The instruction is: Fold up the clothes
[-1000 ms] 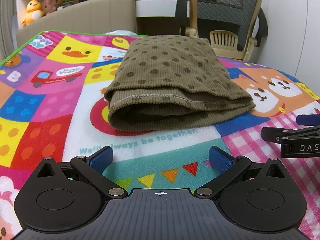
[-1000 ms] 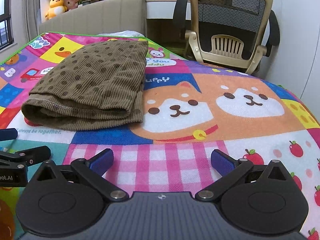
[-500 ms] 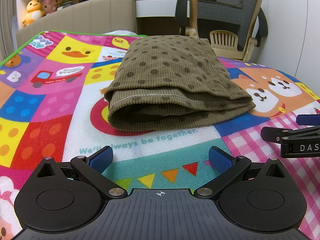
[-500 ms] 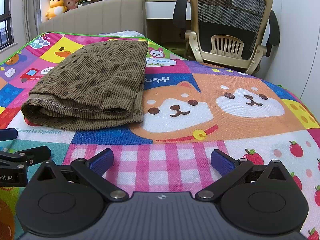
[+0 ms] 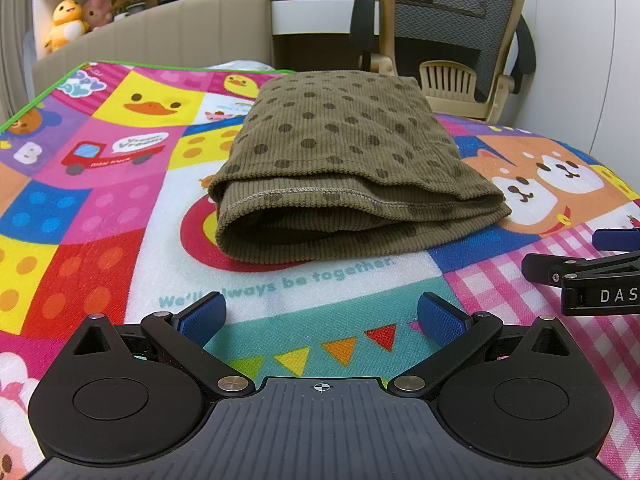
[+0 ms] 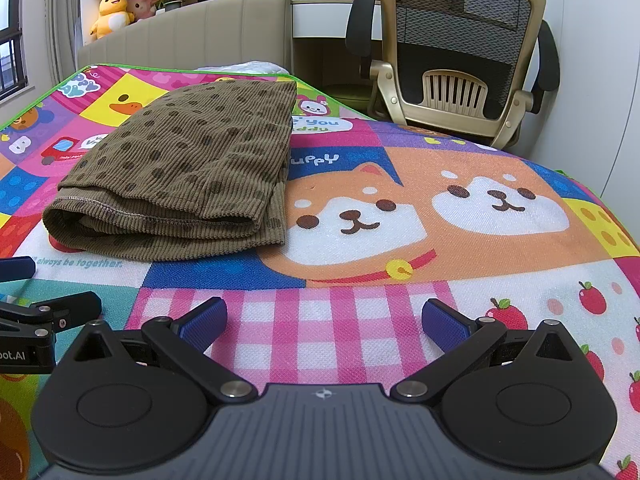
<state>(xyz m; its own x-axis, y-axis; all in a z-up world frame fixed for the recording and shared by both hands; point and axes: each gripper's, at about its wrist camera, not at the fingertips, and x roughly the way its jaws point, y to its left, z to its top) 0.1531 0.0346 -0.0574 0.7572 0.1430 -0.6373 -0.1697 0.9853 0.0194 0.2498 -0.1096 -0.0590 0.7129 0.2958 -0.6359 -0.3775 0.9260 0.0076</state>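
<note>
An olive-brown corduroy garment with dark dots [image 5: 344, 160] lies folded into a thick rectangle on the cartoon play mat [image 5: 100, 208]. In the right wrist view the same garment [image 6: 188, 172] sits at the left. My left gripper [image 5: 322, 314] rests low on the mat just short of the garment's near edge, open, nothing between its blue pads. My right gripper [image 6: 324, 320] is open over the pink checked patch, to the right of the garment and apart from it. Each gripper shows at the side of the other's view: the right gripper [image 5: 592, 276], the left gripper [image 6: 36, 316].
A beige mesh office chair [image 6: 460, 48] stands beyond the mat's far right edge beside a white desk [image 5: 320, 16]. A padded beige headboard [image 5: 160, 36] runs along the back, with plush toys [image 5: 68, 24] on a shelf. Bare mat [image 6: 480, 220] lies right of the garment.
</note>
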